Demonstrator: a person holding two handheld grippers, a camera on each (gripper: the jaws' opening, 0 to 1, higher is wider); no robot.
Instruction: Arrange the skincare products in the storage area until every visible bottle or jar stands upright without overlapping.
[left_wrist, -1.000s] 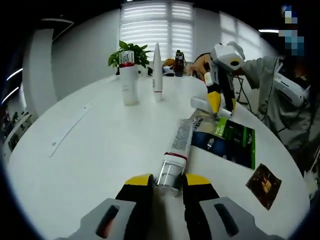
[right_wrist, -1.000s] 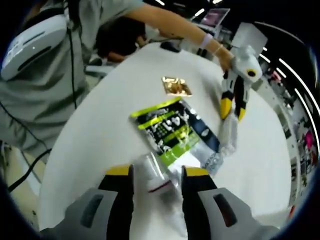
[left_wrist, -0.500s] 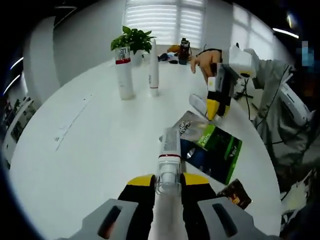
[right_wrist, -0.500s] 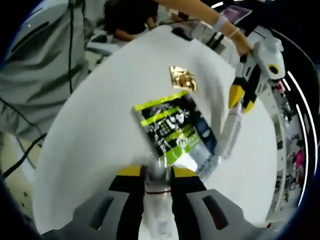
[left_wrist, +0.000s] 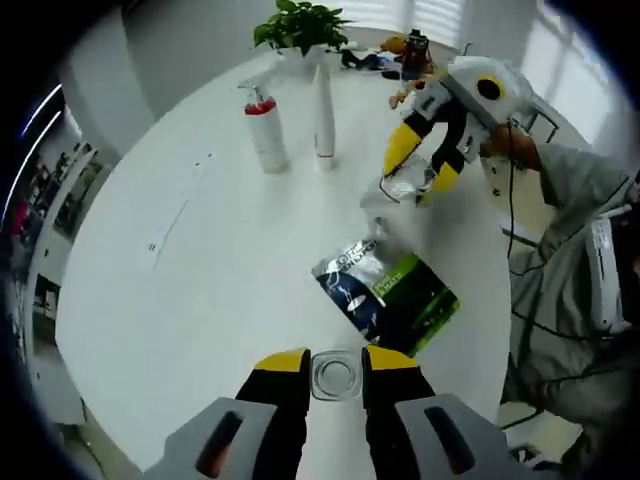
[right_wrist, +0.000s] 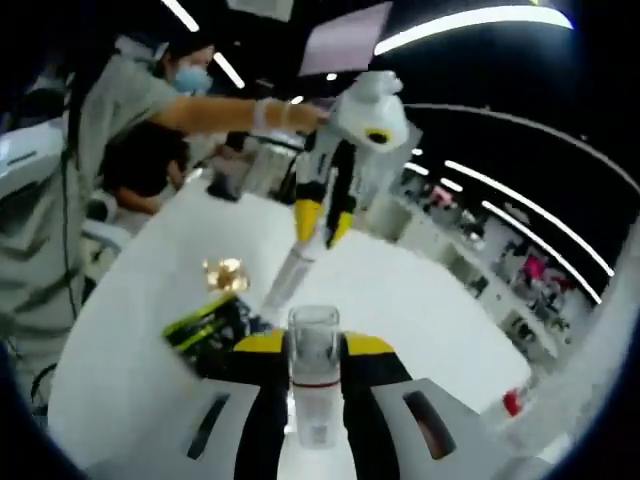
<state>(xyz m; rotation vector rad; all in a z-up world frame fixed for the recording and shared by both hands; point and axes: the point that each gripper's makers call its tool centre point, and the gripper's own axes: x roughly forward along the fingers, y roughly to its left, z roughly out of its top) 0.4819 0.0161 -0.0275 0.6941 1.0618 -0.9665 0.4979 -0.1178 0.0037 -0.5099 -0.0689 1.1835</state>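
My left gripper is shut on a white tube, seen end-on by its clear cap, held above the table. In the right gripper view the same tube hangs slanted from the left gripper. My right gripper is shut on a small white bottle with a clear cap and a red band, lifted off the table. From the left gripper view, the right gripper holds that bottle over the table's far right. A red-collared pump bottle and a slim white tube stand upright at the back.
A green and dark blue sachet lies flat on the round white table. A gold sachet lies beyond it. A potted plant stands at the far edge. A person's sleeve and body are at the right.
Both grippers have lifted what they hold off the table: the tube has swung up from lying flat, and the bottle has risen clear of the sachet. Both views have tilted.
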